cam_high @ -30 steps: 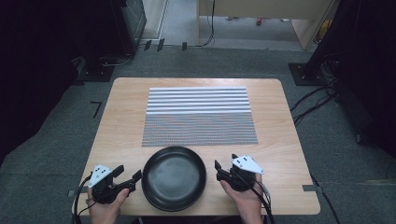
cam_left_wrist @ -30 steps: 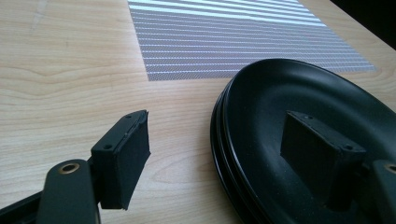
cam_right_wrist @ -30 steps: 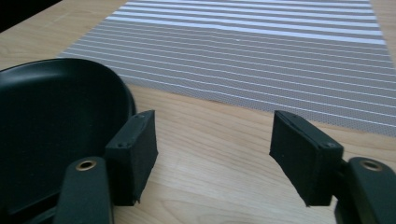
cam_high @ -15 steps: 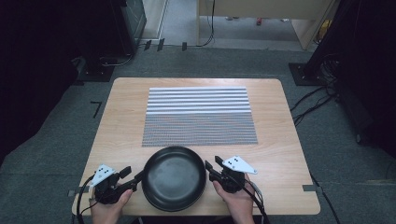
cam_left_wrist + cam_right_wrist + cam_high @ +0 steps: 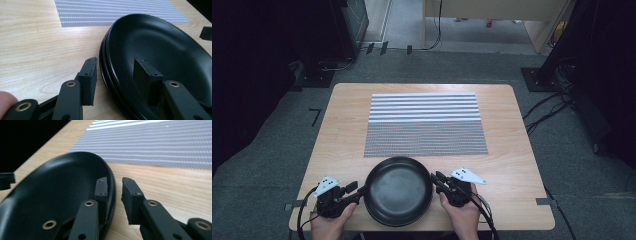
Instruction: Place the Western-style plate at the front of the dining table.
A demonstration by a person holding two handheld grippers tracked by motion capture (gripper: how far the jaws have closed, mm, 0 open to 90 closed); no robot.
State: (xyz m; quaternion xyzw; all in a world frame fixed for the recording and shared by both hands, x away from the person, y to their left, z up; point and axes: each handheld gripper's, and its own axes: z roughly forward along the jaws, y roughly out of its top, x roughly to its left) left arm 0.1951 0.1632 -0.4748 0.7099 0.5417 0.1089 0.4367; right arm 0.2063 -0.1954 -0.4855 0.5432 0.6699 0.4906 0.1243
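On the near left of the wooden table (image 5: 337,130), the left gripper (image 5: 353,190) lies low in the person's left hand (image 5: 328,225), pointing right at the black plate (image 5: 398,190). In the left gripper view its two jaws straddle the plate's left rim: one pad stands inside the bowl, over the dark surface, and the other sits outside, just beside the ridged edge, with a sliver of wood visible between that pad and the rim. The jaws have just been closing with the rim between them, but the pads do not yet press on it. The plate rests flat on the table at the near edge, in the middle between the two grippers, just near of the grey-and-white striped placemat (image 5: 424,122) that covers the table's centre. On the near right, the right gripper (image 5: 435,180), held in the right hand (image 5: 462,212), points left at the plate's right rim. In the right gripper view one pad lies inside against the rim, while the other stands outside it, a narrow gap of bare wood between pad and rim. These jaws too have just been closing around the rim and have not yet clamped it.
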